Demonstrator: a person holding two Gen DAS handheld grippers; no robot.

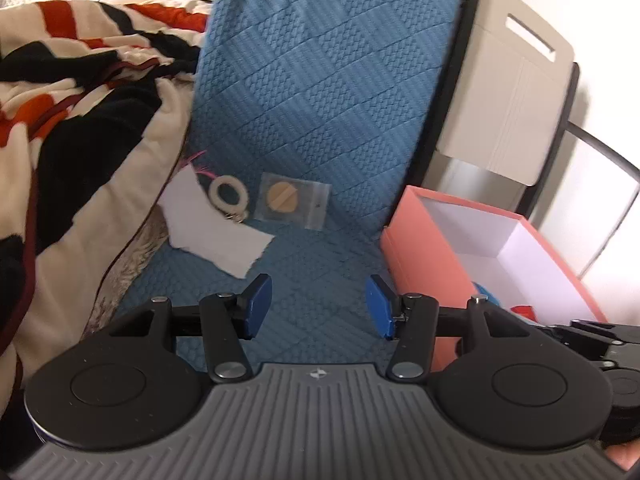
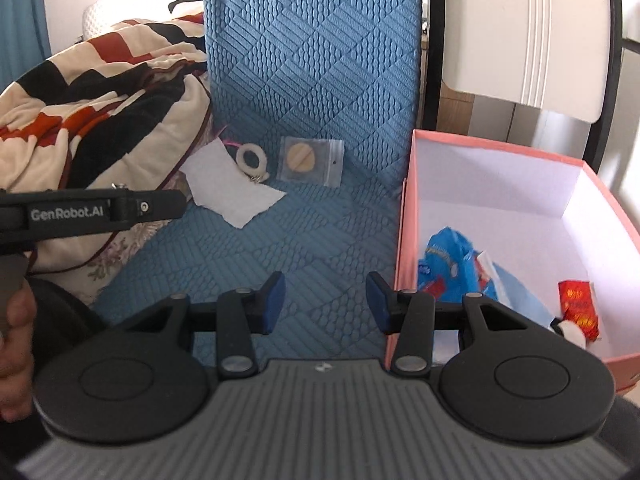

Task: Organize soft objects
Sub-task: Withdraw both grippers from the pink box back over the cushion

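On the blue quilted seat [image 1: 312, 280] lie a white tissue [image 1: 212, 232], a cream ring with a pink string [image 1: 228, 196] and a clear bag holding a tan disc [image 1: 294, 202]. The same tissue [image 2: 236, 194], ring [image 2: 251, 160] and bag [image 2: 311, 160] show in the right wrist view. My left gripper [image 1: 319, 306] hovers open over the seat, short of these items, nothing between its blue pads. My right gripper [image 2: 325, 303] is also open and empty, beside the pink box [image 2: 408, 216]. Inside the box lie a blue wrapper [image 2: 448, 252] and a red packet [image 2: 578, 302].
A crumpled blanket [image 1: 80, 120] in cream, black and orange is heaped on the left. The blue backrest [image 1: 328, 80] rises behind the items. A white panel [image 1: 508, 92] and black frame stand at the right. The left gripper's body and a hand [image 2: 16, 320] show at the right view's left edge.
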